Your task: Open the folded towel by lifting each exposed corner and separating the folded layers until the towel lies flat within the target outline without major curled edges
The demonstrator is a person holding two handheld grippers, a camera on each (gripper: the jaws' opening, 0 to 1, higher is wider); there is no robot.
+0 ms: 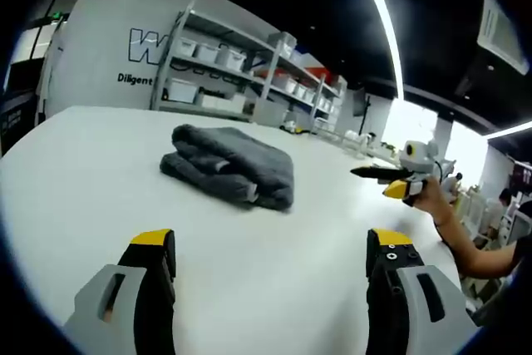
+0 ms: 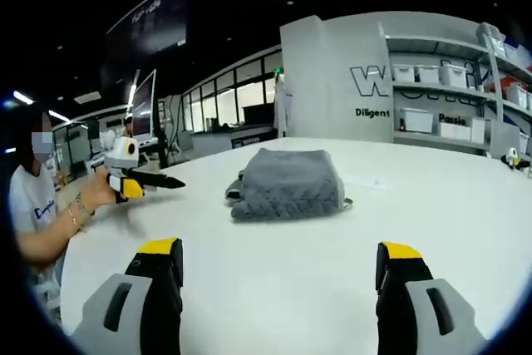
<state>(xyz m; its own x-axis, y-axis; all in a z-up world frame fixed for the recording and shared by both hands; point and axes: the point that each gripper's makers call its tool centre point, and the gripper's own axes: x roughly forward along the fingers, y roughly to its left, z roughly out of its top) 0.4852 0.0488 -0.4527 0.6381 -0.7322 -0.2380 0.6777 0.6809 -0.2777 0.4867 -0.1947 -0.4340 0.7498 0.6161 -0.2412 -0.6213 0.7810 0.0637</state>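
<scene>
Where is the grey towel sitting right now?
The folded grey towel lies on the white table, ahead of both grippers' open jaws; in the right gripper view it sits centre, with shelves behind.

The towel [image 1: 233, 165] is dark grey and thick, with a soft, ribbed pile. It lies folded into a compact stack of several layers on the white desk [image 1: 100, 180], well apart from the desk's edges. In the left gripper view its rolled fold edges face the camera. In the right gripper view the towel [image 2: 288, 182] looks roughly rectangular, with stacked layer edges along its near side.
</scene>
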